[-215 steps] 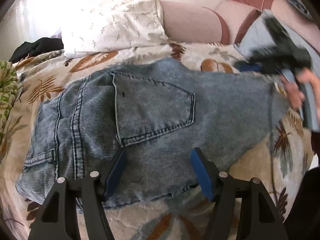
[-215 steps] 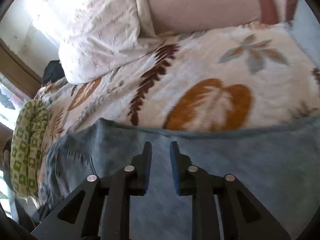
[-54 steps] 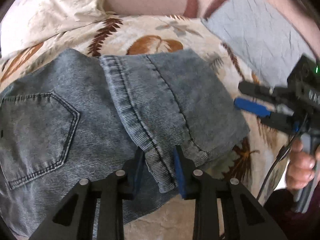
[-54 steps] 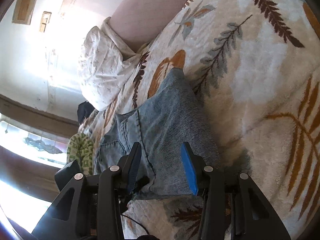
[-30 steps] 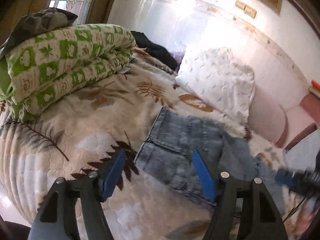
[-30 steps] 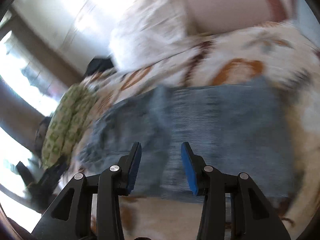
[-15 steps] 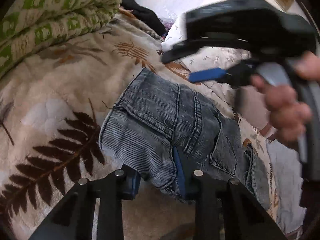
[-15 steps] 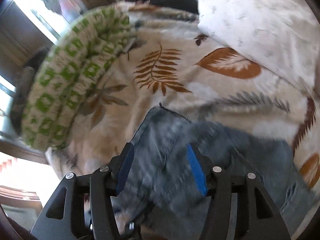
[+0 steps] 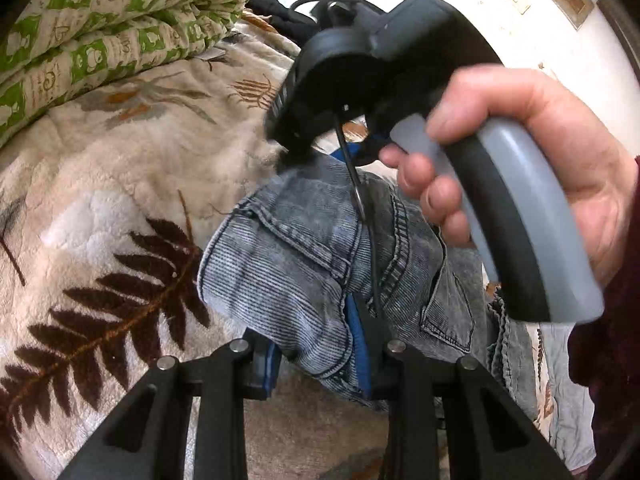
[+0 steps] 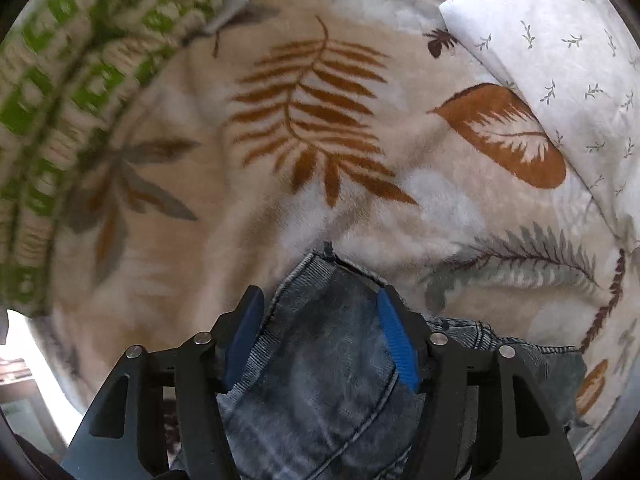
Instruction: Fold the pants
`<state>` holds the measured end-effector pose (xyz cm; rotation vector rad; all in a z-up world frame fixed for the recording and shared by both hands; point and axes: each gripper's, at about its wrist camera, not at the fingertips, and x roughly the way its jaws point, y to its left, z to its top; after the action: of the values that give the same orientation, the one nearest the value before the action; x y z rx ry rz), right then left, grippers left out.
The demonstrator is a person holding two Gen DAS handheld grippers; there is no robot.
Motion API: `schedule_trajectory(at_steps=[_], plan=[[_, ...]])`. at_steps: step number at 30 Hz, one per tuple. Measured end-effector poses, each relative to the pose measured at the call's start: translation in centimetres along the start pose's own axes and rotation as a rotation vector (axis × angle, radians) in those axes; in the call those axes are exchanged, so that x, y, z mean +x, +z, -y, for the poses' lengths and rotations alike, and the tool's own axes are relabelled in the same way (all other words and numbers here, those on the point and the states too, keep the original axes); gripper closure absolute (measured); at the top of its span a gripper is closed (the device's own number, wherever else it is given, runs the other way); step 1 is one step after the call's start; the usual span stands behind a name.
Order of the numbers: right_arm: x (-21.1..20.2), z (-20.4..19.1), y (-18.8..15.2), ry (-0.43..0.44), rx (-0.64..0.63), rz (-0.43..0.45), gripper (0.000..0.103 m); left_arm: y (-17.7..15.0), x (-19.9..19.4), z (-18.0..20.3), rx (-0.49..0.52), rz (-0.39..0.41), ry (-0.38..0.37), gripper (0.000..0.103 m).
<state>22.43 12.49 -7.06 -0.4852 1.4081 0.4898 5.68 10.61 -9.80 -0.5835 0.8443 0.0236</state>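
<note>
Faded blue jeans (image 9: 280, 264) lie partly folded on a leaf-patterned blanket. My left gripper (image 9: 316, 344) is shut on the near corner of the waist end, with denim bunched between its blue pads. A hand holds my right gripper (image 9: 316, 158) just beyond, pointing down at the far corner of that end. In the right wrist view the right gripper (image 10: 320, 320) straddles that corner of the jeans (image 10: 332, 400). Its jaws are closing, and the denim between them looks flat and unpinched.
A folded green-and-white quilt (image 9: 100, 20) lies at the left edge of the bed. A white pillow (image 10: 560, 60) sits at the back right. The beige blanket (image 10: 320, 120) stretches beyond the jeans. A black cable (image 9: 356, 196) hangs from the right gripper over the denim.
My left gripper dropped onto the near waist corner and shut on it. The right gripper swept across from the leg end to the far waist corner, tipped downward, and narrowed its jaws.
</note>
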Motion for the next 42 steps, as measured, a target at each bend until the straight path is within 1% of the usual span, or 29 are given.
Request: schedule_trajectory(at_steps=[1,2,3,5,9,11,13,15,16,20,22,23,25,28,32,37,39,42], plan=[[0.0,-0.4,-0.4,-0.033,-0.029,0.008,0.073,0.0,0.0,0.1,0.004,0.003,0.0,0.073],[-0.2,-0.5,-0.7,-0.047,-0.042,0.016,0.085,0.0,-0.1,0.2,0.011,0.008,-0.001,0.073],[-0.5,-0.4,-0.9,-0.053,-0.045,0.021,0.09,0.0,-0.3,0.4,0.019,0.016,-0.002,0.074],[-1.8,0.6,-1.6,-0.028,-0.015,0.06,0.093,-0.2,-0.9,0.9,0.043,0.036,-0.006,0.075],[-5.3,3.0,-3.4,0.016,0.028,0.149,0.095,-0.5,-2.3,2.7,0.124,0.099,-0.035,0.076],[-7.4,4.7,-4.6,0.026,0.06,0.204,0.095,-0.7,-3.2,3.9,0.173,0.132,-0.069,0.076],[-9.5,6.3,-6.2,0.055,0.098,0.26,0.095,-1.2,-4.1,5.4,0.231,0.16,-0.107,0.076],[-11.4,7.7,-7.5,0.074,0.124,0.307,0.095,-1.9,-5.1,7.3,0.29,0.182,-0.148,0.077],[-12.5,9.0,-8.7,0.083,0.145,0.342,0.095,-2.3,-5.5,8.6,0.322,0.193,-0.163,0.077],[-15.4,13.4,-12.5,0.104,0.22,0.43,0.095,-4.5,-6.8,13.8,0.45,0.222,-0.21,0.077],[-16.5,15.7,-14.7,0.1,0.253,0.469,0.095,-5.7,-6.8,16.4,0.498,0.215,-0.245,0.077],[-16.8,16.9,-15.6,0.1,0.266,0.481,0.095,-6.3,-6.6,17.7,0.516,0.207,-0.266,0.079],[-17.3,20.0,-17.9,0.101,0.311,0.498,0.095,-7.5,-5.9,20.3,0.552,0.182,-0.292,0.08],[-17.2,24.1,-20.8,0.104,0.379,0.506,0.095,-9.2,-4.3,23.5,0.608,0.141,-0.313,0.081],[-15.6,29.7,-25.2,0.142,0.49,0.515,0.095,-12.3,-2.0,27.5,0.693,0.085,-0.323,0.081],[-12.6,34.6,-29.4,0.199,0.599,0.526,0.095,-15.7,0.4,30.4,0.77,0.017,-0.31,0.081],[-11.2,36.0,-30.6,0.231,0.641,0.524,0.095,-16.7,1.2,30.9,0.797,-0.001,-0.305,0.081],[-9.6,37.3,-32.1,0.242,0.685,0.512,0.095,-18.0,2.0,31.4,0.834,-0.029,-0.3,0.081]])
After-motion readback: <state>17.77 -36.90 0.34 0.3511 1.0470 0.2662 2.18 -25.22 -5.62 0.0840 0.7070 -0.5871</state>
